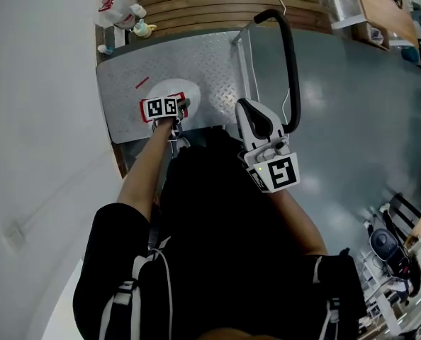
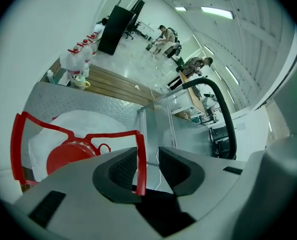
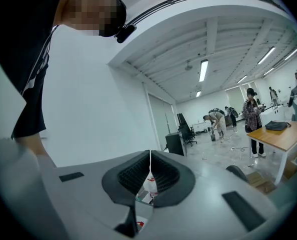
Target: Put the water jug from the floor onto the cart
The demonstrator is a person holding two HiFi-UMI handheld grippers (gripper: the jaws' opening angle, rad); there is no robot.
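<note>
The water jug [image 1: 169, 89] already stands on the cart [image 1: 217, 59], on the ribbed metal deck near its left edge, so as I judge it the carrying is done and I am at the letting-go. My left gripper [image 2: 149, 165] hangs right over the jug's top, pointing steeply down at it. Its jaws stand spread, and the red carry handle [image 2: 139, 156] rises in the gap between them. The strap runs close along the left pad, with clear space to the right pad, so nothing is pinching it. Just below and to the left I see the red cap [image 2: 68, 156] and the white shoulder of the jug.

My right gripper [image 3: 150, 176] is pressed together on nothing. It is held about level, off to the right, beside the cart's black push bar [image 1: 293, 69] and well apart from the jug.

The next move calls for lifting my left gripper straight up and back off the handle. The strap must slip out of the gap cleanly, without hooking on a pad and tipping or dragging the jug toward the deck's edge.
</note>
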